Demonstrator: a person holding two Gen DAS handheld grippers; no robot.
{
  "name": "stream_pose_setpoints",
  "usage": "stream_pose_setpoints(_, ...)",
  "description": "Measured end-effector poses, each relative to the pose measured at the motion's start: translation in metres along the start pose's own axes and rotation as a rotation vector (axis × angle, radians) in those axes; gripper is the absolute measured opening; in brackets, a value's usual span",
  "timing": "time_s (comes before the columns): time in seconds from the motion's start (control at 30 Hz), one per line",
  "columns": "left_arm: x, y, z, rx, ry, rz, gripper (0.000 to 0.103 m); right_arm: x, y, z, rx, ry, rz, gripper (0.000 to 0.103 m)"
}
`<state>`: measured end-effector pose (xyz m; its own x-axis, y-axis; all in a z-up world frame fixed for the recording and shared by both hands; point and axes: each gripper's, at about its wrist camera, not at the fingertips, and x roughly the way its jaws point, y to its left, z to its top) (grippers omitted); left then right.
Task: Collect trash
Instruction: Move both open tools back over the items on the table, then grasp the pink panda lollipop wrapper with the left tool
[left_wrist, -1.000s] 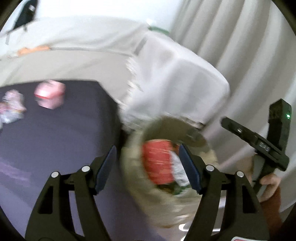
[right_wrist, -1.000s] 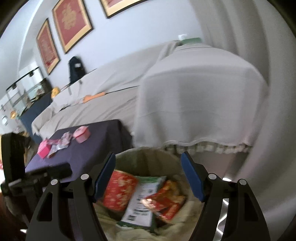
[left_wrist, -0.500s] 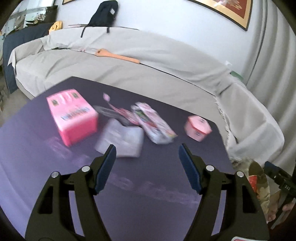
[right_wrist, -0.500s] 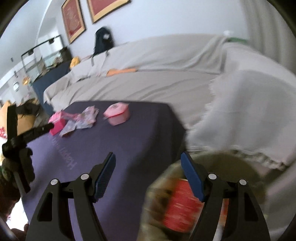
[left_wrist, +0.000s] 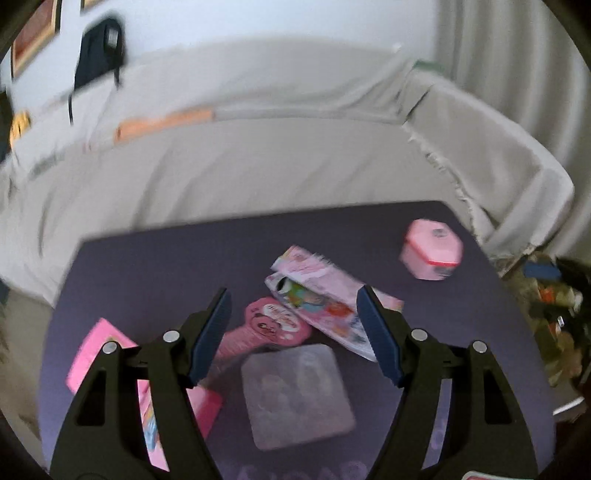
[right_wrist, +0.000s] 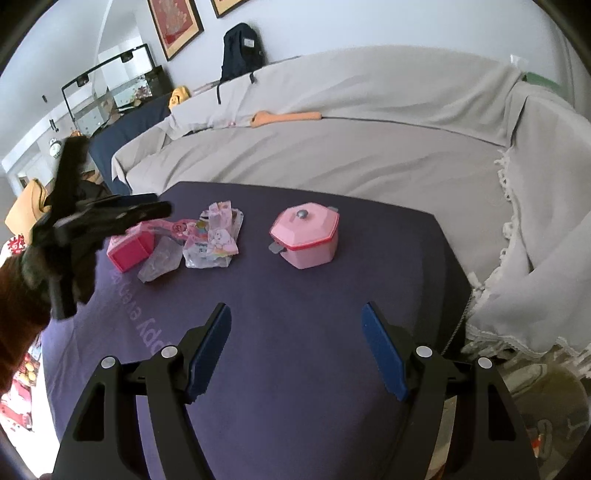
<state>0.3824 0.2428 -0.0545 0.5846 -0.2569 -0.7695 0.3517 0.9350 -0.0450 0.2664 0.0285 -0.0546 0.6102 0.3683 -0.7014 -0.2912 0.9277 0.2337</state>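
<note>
1. Left gripper (left_wrist: 291, 325): jaws spread wide, holding nothing, above the wrappers (left_wrist: 325, 306) on the dark table (left_wrist: 147, 266).
2. Right gripper (right_wrist: 295, 347): jaws wide apart, empty, over bare tabletop.
3. Wrappers (right_wrist: 210, 236) lie ahead-left of the right gripper; pink pot (right_wrist: 306, 234) straight ahead.
4. Trash bin (left_wrist: 550, 314): far right of the left gripper.

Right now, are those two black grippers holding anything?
Left gripper: open, holding nothing, above the pink wrappers.
Right gripper: open, holding nothing.
</note>
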Motion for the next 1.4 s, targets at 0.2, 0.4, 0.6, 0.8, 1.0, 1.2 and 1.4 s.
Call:
stream_pose_setpoints(0.2,0.026,0.005,-0.007,-0.026,0.179,-0.043,0.066,0.008,-0.013,-0.006,0.019,0.033,0.003,0.069)
stream_pose_setpoints(0.4,0.007,-0.023,-0.037,-0.025,0.215,-0.184,0.066,0.014,-0.024,-0.008,0.066,0.042,0.032,0.069)
stream_pose_setpoints(0.6,-0.019,-0.032,-0.046,-0.017,0.047,-0.117,0.066,0.019,-0.015,-0.013,0.02,0.05,-0.002,0.069)
stream_pose_setpoints(0.8,0.012,-0.026,-0.024,0.139,0.068,0.012,0.066,0.02,-0.01,-0.016,0.002,0.057,0.005,0.069)
stream_pose_setpoints(1.0,0.041,-0.01,-0.018,0.056,0.145,-0.007,0.066,0.023,-0.008,-0.024,-0.01,0.081,0.019,0.069)
stream_pose_setpoints(1.2,0.048,-0.023,-0.019,0.064,0.159,0.055,0.049,0.023,-0.002,-0.03,-0.022,0.091,0.016,0.069)
stream_pose_setpoints(1.4,-0.007,-0.008,-0.023,-0.125,0.041,0.032,0.049,0.026,0.017,-0.028,-0.083,0.101,-0.011,0.069)
